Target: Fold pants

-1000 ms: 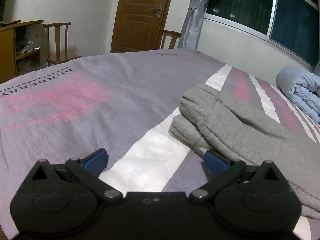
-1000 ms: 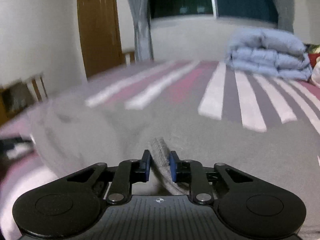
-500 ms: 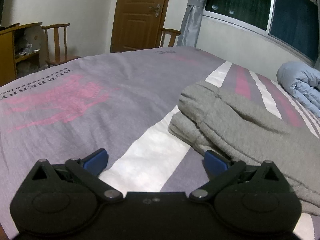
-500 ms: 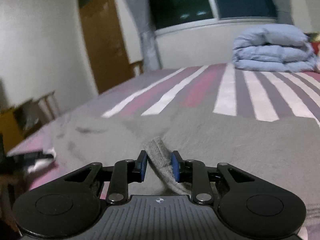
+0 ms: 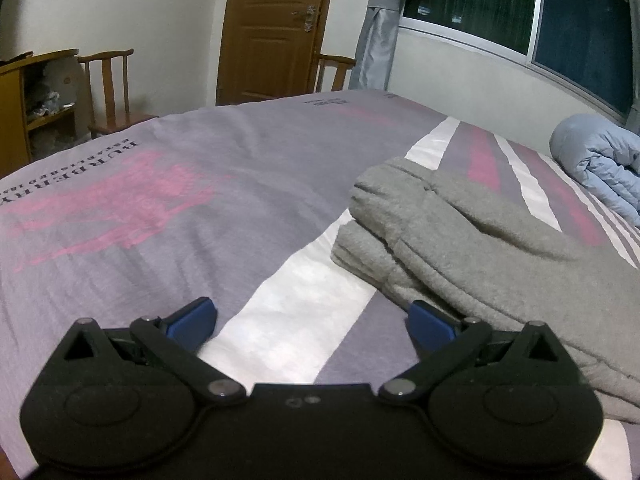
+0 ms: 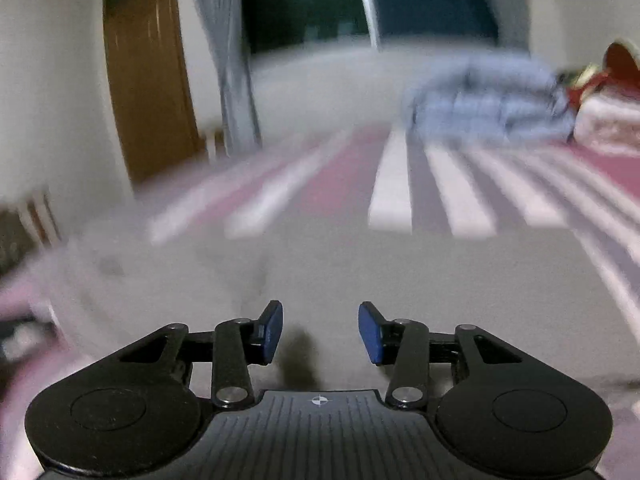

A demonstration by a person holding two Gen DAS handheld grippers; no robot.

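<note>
Grey fleece pants (image 5: 480,248) lie folded over on the striped bed cover, to the right in the left wrist view. My left gripper (image 5: 312,320) is wide open and empty, low over the cover just left of the pants' near edge. In the blurred right wrist view the pants (image 6: 360,272) spread flat below and ahead of my right gripper (image 6: 320,332), which is open and holds nothing.
The bed cover (image 5: 160,200) is grey with pink print and white and pink stripes. A folded blue duvet (image 5: 600,168) lies at the far right, also in the right wrist view (image 6: 488,96). Wooden chairs (image 5: 108,88), a door (image 5: 272,28) and a window stand beyond the bed.
My right gripper has opened and let go of the pants' edge, and it is moving, blurring its view. My left gripper stays open and has barely shifted.
</note>
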